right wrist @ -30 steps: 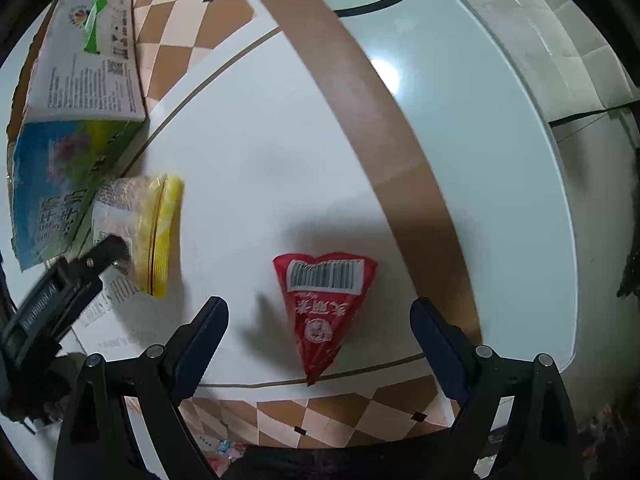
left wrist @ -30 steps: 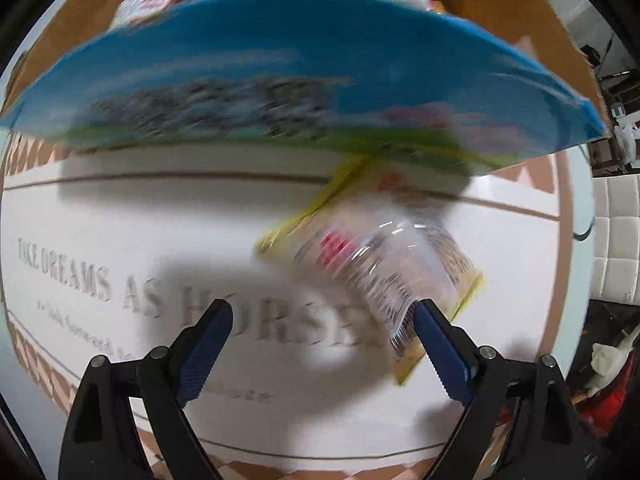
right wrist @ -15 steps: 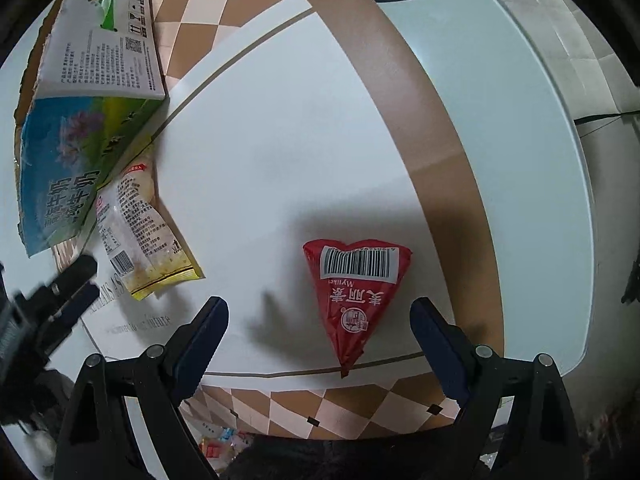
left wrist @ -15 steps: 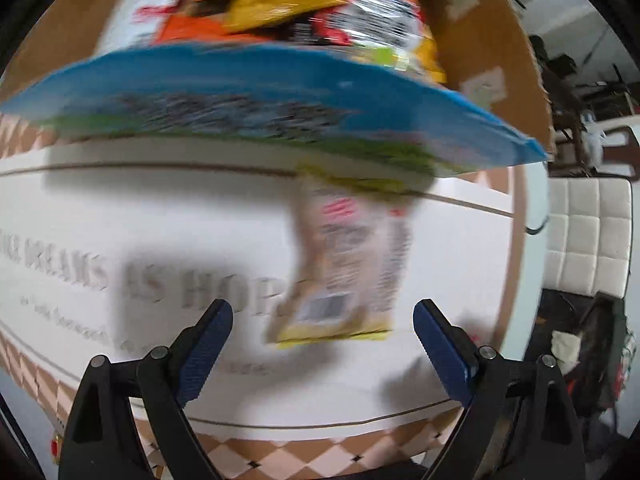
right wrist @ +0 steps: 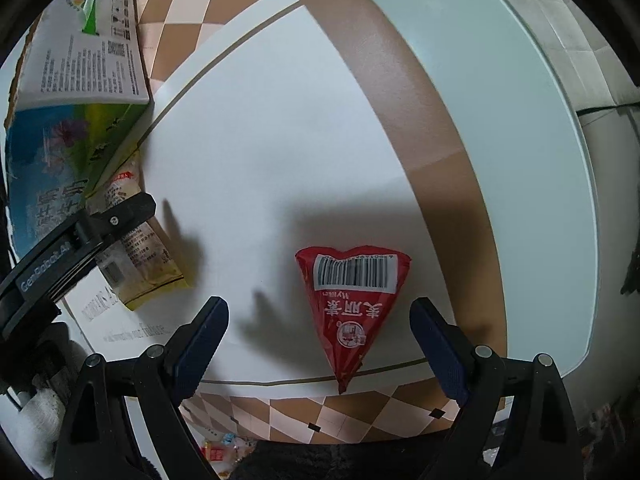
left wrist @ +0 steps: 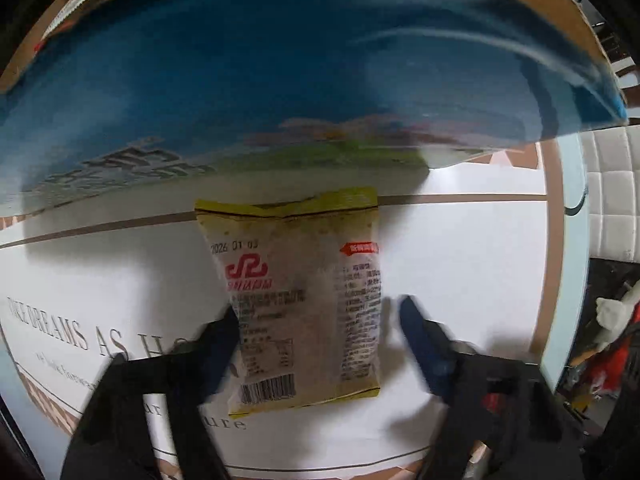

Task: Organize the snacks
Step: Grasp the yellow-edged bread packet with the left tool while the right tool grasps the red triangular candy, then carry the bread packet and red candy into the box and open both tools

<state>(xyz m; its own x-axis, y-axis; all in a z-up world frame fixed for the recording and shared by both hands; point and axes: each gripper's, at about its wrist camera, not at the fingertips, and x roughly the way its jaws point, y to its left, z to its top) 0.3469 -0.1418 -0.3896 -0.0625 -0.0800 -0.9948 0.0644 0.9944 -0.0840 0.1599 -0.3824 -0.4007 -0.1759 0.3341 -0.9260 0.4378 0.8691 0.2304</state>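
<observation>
Tablecloth (right wrist: 280, 140): blue box (left wrist: 280, 60) overhangs yellow packet (left wrist: 304, 300).

Yellow-edged snack packet (left wrist: 304, 304) flat on the table (left wrist: 472, 264), between closing left gripper (left wrist: 316, 340) fingers (left wrist: 420, 344).

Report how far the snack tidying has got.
Done: several packets already lie in the cardboard box. In hand: the left gripper straddles the yellow packet lying against the box; its fingers have just been closing and do not clearly pinch yet. Left: the red triangular packet lies untouched between the open right gripper fingers.
</observation>
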